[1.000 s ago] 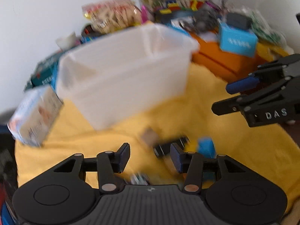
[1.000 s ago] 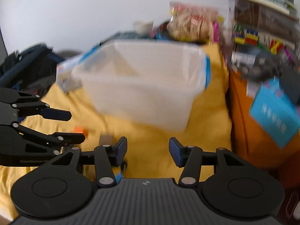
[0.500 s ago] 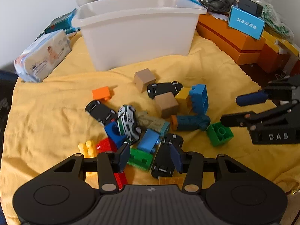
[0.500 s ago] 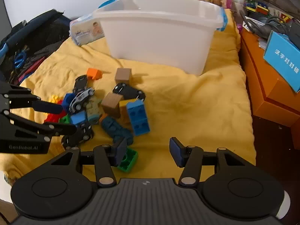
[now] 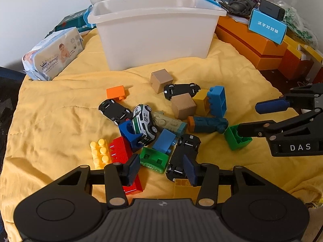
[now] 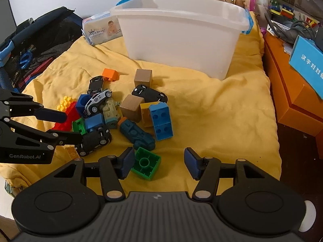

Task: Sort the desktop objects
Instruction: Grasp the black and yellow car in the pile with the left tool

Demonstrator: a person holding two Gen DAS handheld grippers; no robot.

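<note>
Clearly both the left gripper [image 5: 161,169] and the right gripper [image 6: 159,163] stood wide open, holding nothing. The square green plastic brick [image 6: 145,163] lay at lower centre. Best was to centre the right jaws around it before closing.

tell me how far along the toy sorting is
Nothing looks sorted yet: the blocks and toy cars lie piled on the yellow cloth in front of the white bin. Both the left hand-held gripper and right hand-held gripper are open and empty. All the picking remains.
</note>
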